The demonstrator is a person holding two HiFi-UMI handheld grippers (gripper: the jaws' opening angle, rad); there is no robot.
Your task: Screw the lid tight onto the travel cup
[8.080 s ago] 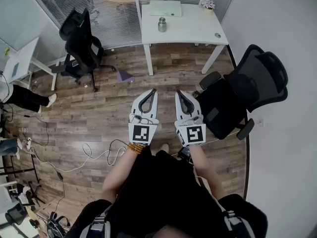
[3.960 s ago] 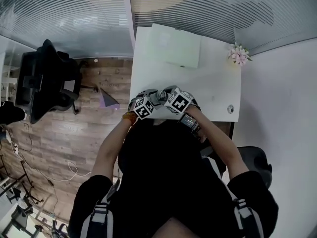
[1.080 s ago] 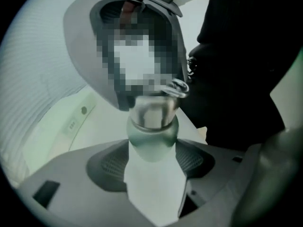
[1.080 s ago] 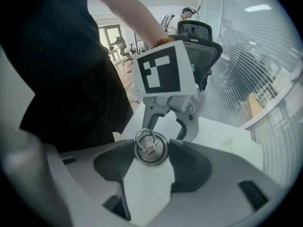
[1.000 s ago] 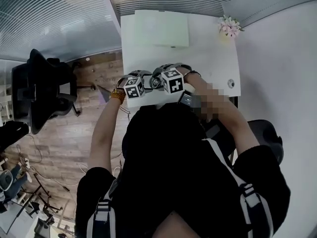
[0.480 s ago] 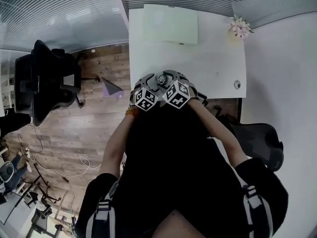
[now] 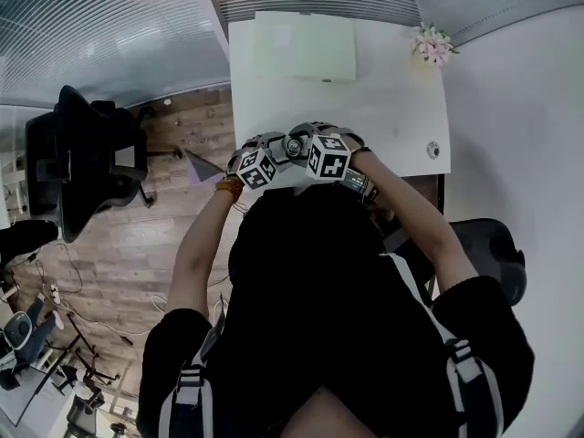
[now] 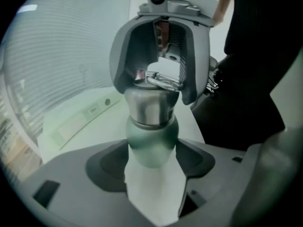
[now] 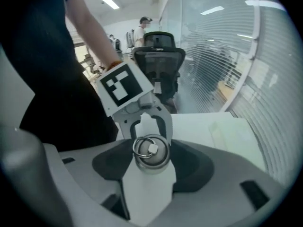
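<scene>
Person at white table (image 7: pixel 392 108) working travel cup (image 8: pixel 150 126) between two handheld grippers. Left gripper (image 8: pixel 152 150) pinching cup's green body, jaws just closing tighter on it. Right gripper (image 9: pixel 151 156) clamping ringed steel lid (image 9: pixel 151 150) at cup's top end, jaws likewise just closing. Cup sitting near table's front edge, lid on its neck. Pale-green pad (image 7: pixel 304 48) lying at far side, flowers (image 7: pixel 432 44) in corner.

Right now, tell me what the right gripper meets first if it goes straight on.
The right gripper meets the travel cup's lid, already between its jaws, which have just been closing; they look pressed on it.
</scene>
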